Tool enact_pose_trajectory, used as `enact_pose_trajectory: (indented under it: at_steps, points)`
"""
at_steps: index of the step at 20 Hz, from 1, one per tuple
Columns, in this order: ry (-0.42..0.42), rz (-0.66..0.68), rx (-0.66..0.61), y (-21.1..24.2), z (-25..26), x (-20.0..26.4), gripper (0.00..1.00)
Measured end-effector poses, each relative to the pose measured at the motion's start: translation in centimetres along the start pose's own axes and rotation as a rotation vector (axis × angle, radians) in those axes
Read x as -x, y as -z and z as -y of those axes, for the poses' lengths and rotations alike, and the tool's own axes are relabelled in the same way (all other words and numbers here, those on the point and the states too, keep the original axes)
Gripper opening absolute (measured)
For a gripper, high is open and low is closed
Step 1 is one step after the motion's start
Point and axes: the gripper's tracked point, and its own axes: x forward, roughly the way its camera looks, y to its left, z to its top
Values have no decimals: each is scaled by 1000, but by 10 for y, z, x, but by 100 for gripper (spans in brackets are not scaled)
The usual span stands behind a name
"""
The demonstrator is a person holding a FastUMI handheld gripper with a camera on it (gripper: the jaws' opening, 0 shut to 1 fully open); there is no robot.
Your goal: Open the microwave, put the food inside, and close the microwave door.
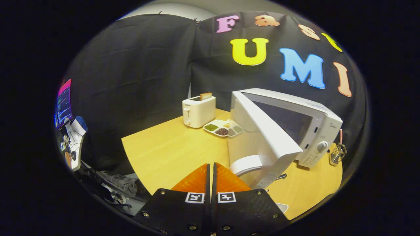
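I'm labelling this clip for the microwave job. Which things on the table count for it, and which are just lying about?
For the job:
microwave, its door swung open
food tray beside it
gripper, fingers together, holding nothing

Lying about:
toaster with a slice of bread
wire basket
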Motion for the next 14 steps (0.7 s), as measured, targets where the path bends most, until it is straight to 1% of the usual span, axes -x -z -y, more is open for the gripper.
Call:
enact_pose_trajectory:
  at_steps: [3, 7, 11, 14]
  points:
    - [97, -10, -44, -5, 54, -6, 1]
    - [234, -4, -68, -19, 124, -25, 1]
    - [331, -12, -150, -29, 176, -47, 1]
    - [381, -8, -190, -38, 201, -64, 1]
